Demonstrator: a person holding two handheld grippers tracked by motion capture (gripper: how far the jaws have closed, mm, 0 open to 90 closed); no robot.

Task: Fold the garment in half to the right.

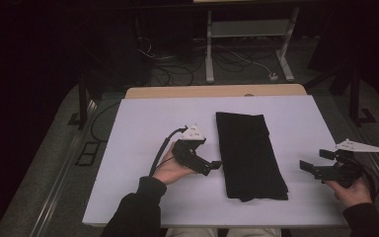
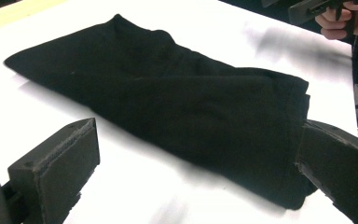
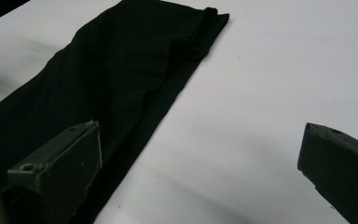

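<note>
Folded black cloth [image 1: 249,155] lies as a long strip at the centre of the white tabletop [image 1: 143,128], its long axis running from 12 to 6 o'clock. The left gripper [image 1: 212,167] sits at 9 o'clock of the cloth, tips just beside its left edge near the lower half; its fingers [image 2: 56,163] are spread wide with nothing between them, and the cloth's near corner [image 2: 289,196] lies close to the far finger. The right gripper [image 1: 315,162] waits at 3 o'clock, apart from the cloth – its fingers [image 3: 60,161] likewise released and empty, one hanging over the cloth's right edge [image 3: 168,107] in its own view.

Step in hand, as judged: taking hold of the strip for a further fold. To do it well, slide one finger under all stacked layers at the edge before closing – a shallow bite would lift the top layer alone and spoil the fold. Both grippers should bite at matching heights along the strip.
</note>
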